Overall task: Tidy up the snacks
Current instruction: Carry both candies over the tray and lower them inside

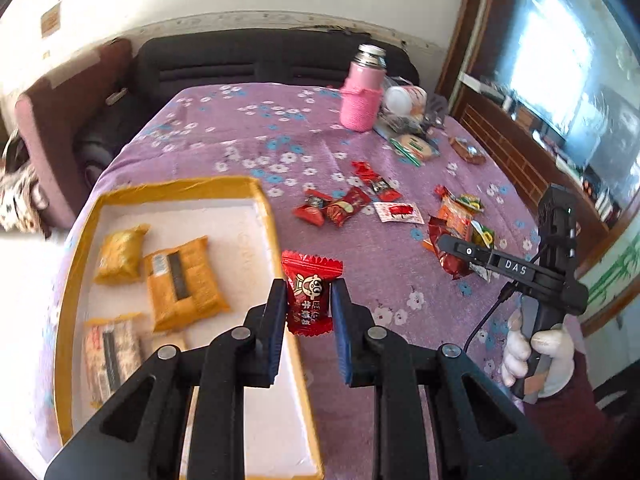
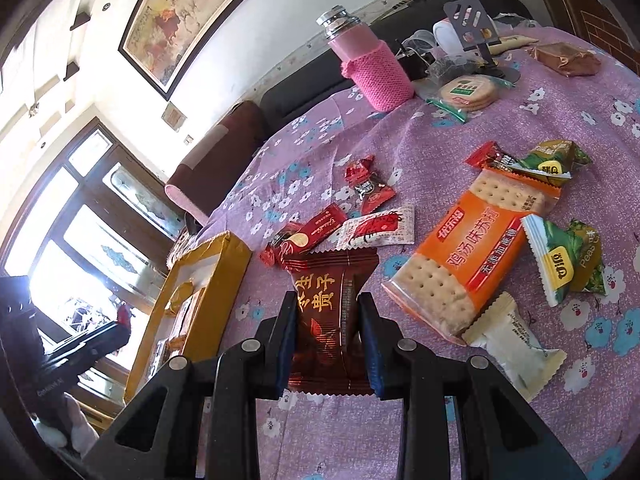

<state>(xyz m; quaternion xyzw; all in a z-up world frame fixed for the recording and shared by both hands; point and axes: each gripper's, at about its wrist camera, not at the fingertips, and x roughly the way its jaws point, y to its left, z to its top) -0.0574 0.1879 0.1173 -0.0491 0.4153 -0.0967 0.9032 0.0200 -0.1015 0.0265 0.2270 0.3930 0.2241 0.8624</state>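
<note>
The left gripper [image 1: 308, 306] is clamped across the middle of a small red foil-wrapped candy [image 1: 310, 294], held over the right edge of a shallow yellow-rimmed white cardboard box [image 1: 264, 200] that lies at nine o'clock on the bench [image 1: 240, 136], draped in purple flowered cloth. The right gripper [image 2: 328, 332] is clamped on a dark red foil snack pouch [image 2: 326, 312], low over the cloth. Both packets look light, crinkly and slippery; the pinch at mid-body seems safest, gentle enough not to crush the contents. Four yellow or pale packets lie in the box. About five small red candies sit near centre, with one orange cracker pack [image 2: 476, 248] at three o'clock.
</note>
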